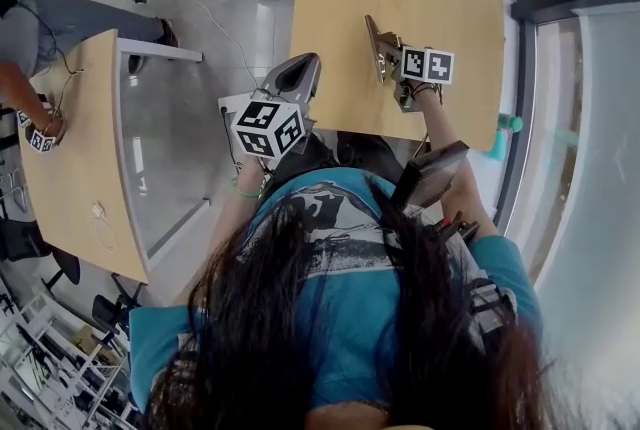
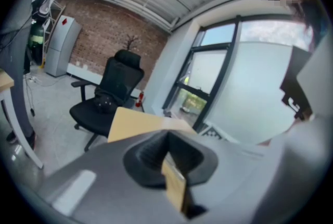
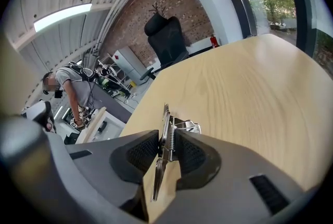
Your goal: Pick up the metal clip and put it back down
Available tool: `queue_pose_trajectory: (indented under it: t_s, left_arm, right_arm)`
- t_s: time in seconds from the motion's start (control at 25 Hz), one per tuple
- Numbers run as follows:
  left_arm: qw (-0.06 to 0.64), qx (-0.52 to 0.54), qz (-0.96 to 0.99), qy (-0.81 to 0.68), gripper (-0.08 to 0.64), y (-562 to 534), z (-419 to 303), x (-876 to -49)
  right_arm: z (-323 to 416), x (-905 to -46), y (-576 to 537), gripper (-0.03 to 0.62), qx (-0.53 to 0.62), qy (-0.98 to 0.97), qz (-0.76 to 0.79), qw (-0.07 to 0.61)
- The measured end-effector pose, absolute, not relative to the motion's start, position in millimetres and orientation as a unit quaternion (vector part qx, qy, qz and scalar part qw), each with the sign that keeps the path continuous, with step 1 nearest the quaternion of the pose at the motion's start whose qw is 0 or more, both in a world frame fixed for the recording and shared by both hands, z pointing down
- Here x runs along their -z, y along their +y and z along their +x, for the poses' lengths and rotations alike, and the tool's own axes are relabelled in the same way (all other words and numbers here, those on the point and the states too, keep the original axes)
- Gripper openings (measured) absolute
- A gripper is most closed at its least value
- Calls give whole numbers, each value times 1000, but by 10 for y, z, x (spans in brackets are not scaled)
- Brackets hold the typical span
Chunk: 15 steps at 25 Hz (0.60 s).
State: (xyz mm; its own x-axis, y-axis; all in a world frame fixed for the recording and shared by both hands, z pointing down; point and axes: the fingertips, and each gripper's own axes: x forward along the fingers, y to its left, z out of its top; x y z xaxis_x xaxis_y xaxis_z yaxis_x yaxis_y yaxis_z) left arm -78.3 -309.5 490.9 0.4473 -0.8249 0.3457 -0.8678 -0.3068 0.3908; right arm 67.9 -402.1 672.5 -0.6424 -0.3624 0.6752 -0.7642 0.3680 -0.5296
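Right fingers: the right gripper (image 3: 167, 140) is clamped on the metal clip (image 3: 183, 125), with one pad against each flat side at the spring.
Clip position: it stands on edge between the right fingers. Its bent wire end sticks out just past the fingertips, and a long flat arm runs back between the pads.
Why this grip: squeezing the flat faces probably keeps the thin clip from twisting, so it can go down on the worktop (image 3: 250, 77) as it is.
Worktop: it lies below and ahead of the right fingers. I cannot tell whether the clip touches it.
Left fingers: the left gripper (image 2: 166, 137) has its fingers together with nothing between them. It sits left of the right fingers by the worktop's near edge, likely parked out of the way.
Right gripper view only: the pad contact, the spring and the clip's upright pose.
Head view only: both grippers together, with the clip over the near part of the worktop.
Left gripper view only: an office chair (image 2: 112, 92) and a window, but no clip.
Step, judged: the clip is picked up and not yet released.
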Motion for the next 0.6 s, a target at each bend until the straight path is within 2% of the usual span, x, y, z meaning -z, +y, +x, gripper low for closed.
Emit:
queue_pose_trajectory:
  t_s: [0.52, 0.6]
  left_arm:
    - [279, -41, 790, -545, 3, -3020, -1003, -4986]
    - [280, -42, 789, -545, 3, -3013, -1044, -4984]
  right_arm:
    - [585, -6983, -4103, 110, -448, -785, 349, 248]
    - [539, -6957, -4096, 141, -449, -784, 348, 251]
